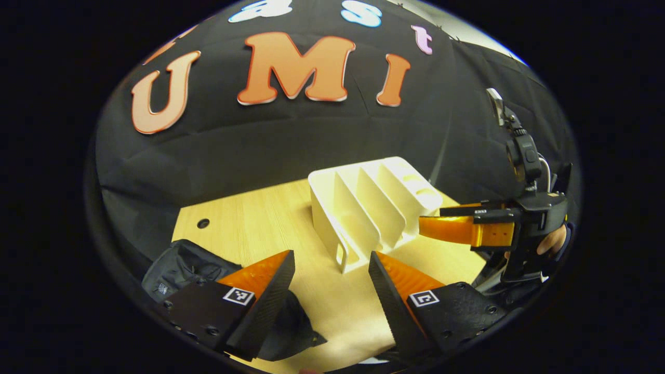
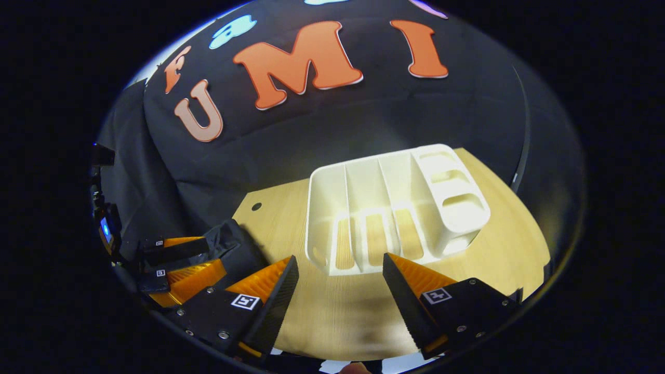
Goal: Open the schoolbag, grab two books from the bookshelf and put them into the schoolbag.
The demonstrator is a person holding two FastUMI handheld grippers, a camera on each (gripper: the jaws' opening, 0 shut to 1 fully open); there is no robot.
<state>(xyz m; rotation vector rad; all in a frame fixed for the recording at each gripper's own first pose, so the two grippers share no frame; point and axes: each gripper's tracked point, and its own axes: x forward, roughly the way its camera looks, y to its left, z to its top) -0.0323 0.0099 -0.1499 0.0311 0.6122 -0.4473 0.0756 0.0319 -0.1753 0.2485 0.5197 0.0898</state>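
In the left gripper view, the left gripper (image 1: 331, 291) sat at the bottom of the frame with its fingers spread wide and nothing between them, hovering over the wooden tabletop (image 1: 249, 223). The one white bookshelf (image 1: 371, 208) stood in the middle of the frame, its slots looking bare from here, and the dark schoolbag (image 1: 187, 267) lay at the lower left, partly behind the left finger. That view also caught the right gripper (image 1: 441, 221) at the right edge, a hand (image 1: 553, 240) behind it; can't tell from that angle how wide it stood. The right gripper view settled that: the right gripper (image 2: 340, 293) was open wide and empty too, with the bookshelf (image 2: 395, 202) seen more from above, three long slots countable. The left gripper (image 2: 200, 257) showed at the lower left there, beside the schoolbag (image 2: 236, 244).
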